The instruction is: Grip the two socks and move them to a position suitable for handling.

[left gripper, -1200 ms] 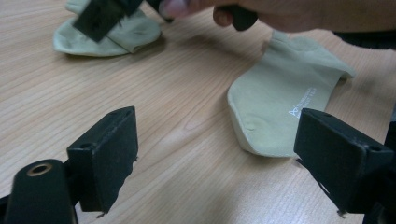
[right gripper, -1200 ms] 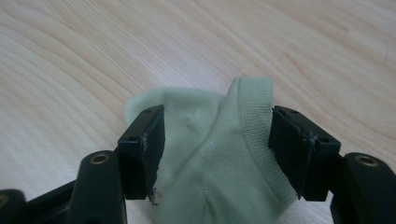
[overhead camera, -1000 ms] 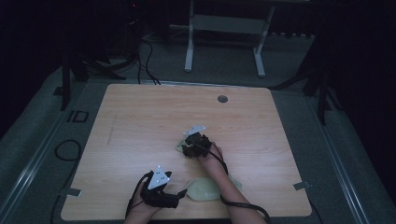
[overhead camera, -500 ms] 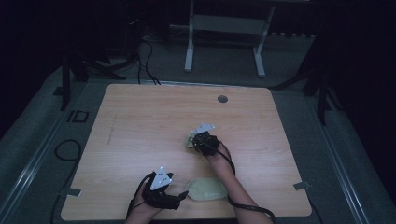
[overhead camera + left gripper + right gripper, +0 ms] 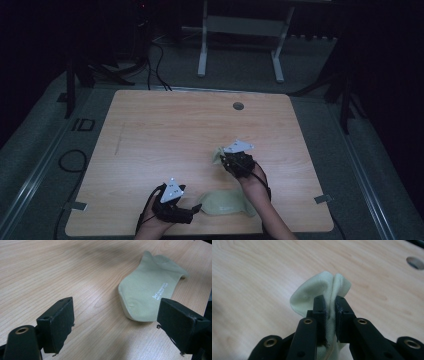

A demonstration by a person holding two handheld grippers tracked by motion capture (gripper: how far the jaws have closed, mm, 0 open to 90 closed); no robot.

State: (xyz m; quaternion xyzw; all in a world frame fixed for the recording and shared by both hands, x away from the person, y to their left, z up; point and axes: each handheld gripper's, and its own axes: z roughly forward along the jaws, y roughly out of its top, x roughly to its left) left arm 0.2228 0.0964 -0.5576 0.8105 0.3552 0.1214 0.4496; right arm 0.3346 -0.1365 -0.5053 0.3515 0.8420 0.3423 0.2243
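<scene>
Broadly, the pale wooden bench (image 5: 165,130) with rounded corners carries everything, and a small round grommet hole (image 5: 238,106) sits near its far edge.

Near the front edge, a flat pale green cotton sock (image 5: 226,203) lies on its side on the wood, printed with a small white logo. In the left gripper view that same flat sock (image 5: 147,295) rests just ahead of the left claw (image 5: 116,322), nearer to the right-hand jaw than to the other. Its toe end reaches down to the level of the jaw tips, but neither jaw touches it. The left claw (image 5: 187,212) stands wide apart with nothing between the jaws, low over the bench at the front, just beside the sock's end.

A second pale green sock (image 5: 218,154), bunched and folded, sits in the right claw (image 5: 225,159), farther up the bench and well apart from the flat one. Its jaws have just been closing. In the right gripper view the right claw (image 5: 330,303) is clamped on a fold of this bunched sock (image 5: 317,292). The fabric passes between the two black jaws and bulges out beyond their tips, above the wood.
</scene>
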